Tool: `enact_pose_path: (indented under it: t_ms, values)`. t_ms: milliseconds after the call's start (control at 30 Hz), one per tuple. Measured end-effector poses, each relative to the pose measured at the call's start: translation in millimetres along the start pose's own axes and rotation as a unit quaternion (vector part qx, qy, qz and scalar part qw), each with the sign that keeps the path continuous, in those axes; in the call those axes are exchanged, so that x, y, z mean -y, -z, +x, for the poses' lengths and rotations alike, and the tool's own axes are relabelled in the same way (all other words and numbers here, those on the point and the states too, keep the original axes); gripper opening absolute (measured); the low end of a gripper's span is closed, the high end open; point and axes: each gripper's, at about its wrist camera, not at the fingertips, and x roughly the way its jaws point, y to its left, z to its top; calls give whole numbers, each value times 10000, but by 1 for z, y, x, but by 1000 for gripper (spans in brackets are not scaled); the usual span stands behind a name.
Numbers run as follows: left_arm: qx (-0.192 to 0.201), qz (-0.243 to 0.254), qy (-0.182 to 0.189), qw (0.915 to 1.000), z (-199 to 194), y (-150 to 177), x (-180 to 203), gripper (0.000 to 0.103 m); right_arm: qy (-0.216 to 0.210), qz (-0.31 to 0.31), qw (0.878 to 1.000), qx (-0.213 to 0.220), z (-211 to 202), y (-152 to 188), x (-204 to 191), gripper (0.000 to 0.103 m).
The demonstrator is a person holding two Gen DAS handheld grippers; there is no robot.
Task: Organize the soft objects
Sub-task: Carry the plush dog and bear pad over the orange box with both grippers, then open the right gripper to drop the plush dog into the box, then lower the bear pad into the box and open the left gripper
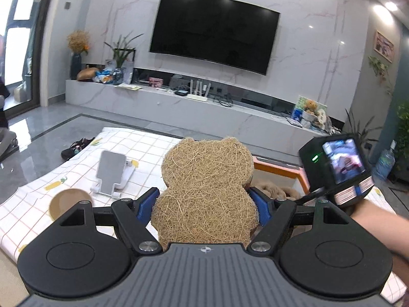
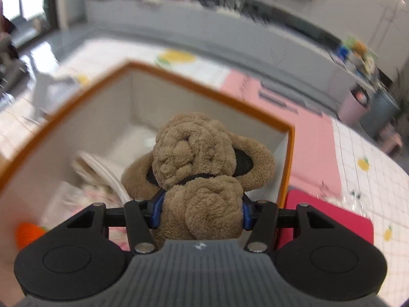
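My left gripper (image 1: 204,206) is shut on a bear-shaped pad of coarse tan fibre (image 1: 204,186), which stands upright between the blue pads (image 1: 147,206) above the checked tablecloth. In the right wrist view my right gripper (image 2: 200,212) is shut on a brown plush toy (image 2: 202,171) with black-lined ears. It hangs over the open orange-rimmed white box (image 2: 204,87), which holds pale cloth items (image 2: 102,168). The left wrist view shows the box's orange rim (image 1: 276,165) behind the pad, with the right gripper's body (image 1: 340,168) and a hand above it.
A grey phone stand (image 1: 112,172) and a brown round lid (image 1: 69,200) lie on the tablecloth at left. A pink mat (image 2: 306,133) and a magenta one (image 2: 332,220) lie right of the box. An orange object (image 2: 26,232) shows at lower left. A TV console (image 1: 179,102) runs behind.
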Motion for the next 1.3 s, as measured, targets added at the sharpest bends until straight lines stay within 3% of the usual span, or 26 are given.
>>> enact_pose_path:
  t_ms: [167,333,500,533,600,633,767,1000,1133,1300]
  values:
    - [24,-94,-51,9999,-5,-3,-11,87,612,-588,9954,-440,28,-13,-26,54]
    - [-43,-393,-12,9992,-5,-8,-26,87,1233,-1304,9813,-699,47,-12,-41,56]
    - [-86,-366,13,9993,-4,-10,-27,87,1571,-2080,9588,-1126,57,4,-56,70]
    - [-94,-348,16,9993,-4,-10,-26,87,1604,-2132,9570,-1143,58,5,-58,69]
    - [-114,-382,131,9991,-4,-11,-26,87,1560,-2090,9590,-1112,53,3,-58,76]
    - [-125,-412,197,9989,-4,-12,-27,87,1571,-2040,9603,-1073,50,2,-57,85]
    - [-65,-394,183,9990,-8,-15,-26,87,1397,-2000,9681,-575,23,1,-53,100]
    - [15,-326,160,9993,-14,-18,-21,87,840,-1899,9781,117,-48,16,-51,100]
    - [63,-196,174,9996,-16,-16,-14,87,532,-873,9924,691,-99,33,-25,100]
    - [7,-63,199,9998,-12,-13,-1,87,310,123,9890,1441,-133,81,-6,100]
